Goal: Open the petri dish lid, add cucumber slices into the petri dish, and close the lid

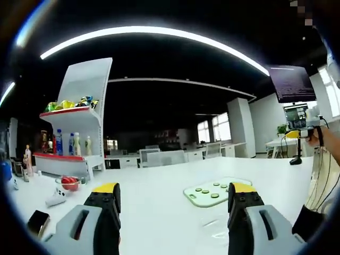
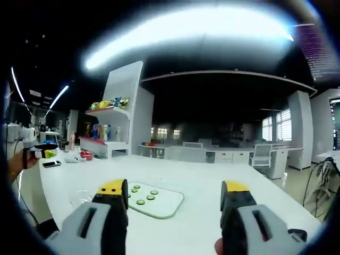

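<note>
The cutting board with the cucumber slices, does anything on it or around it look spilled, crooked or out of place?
Nothing stands out. The cucumber slices lie flat in tidy rows on the pale cutting board, none off on the white table. The clear petri dish sits upright beside the board. Both grippers, left and right, are open and hold nothing.

Glossy white table point(image 1: 159, 180), clear glassy petri dish point(image 2: 79, 198).

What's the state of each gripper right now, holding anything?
Left gripper: open, holding nothing, raised above the white table.
Right gripper: open, holding nothing, above the cutting board with cucumber slices.
</note>
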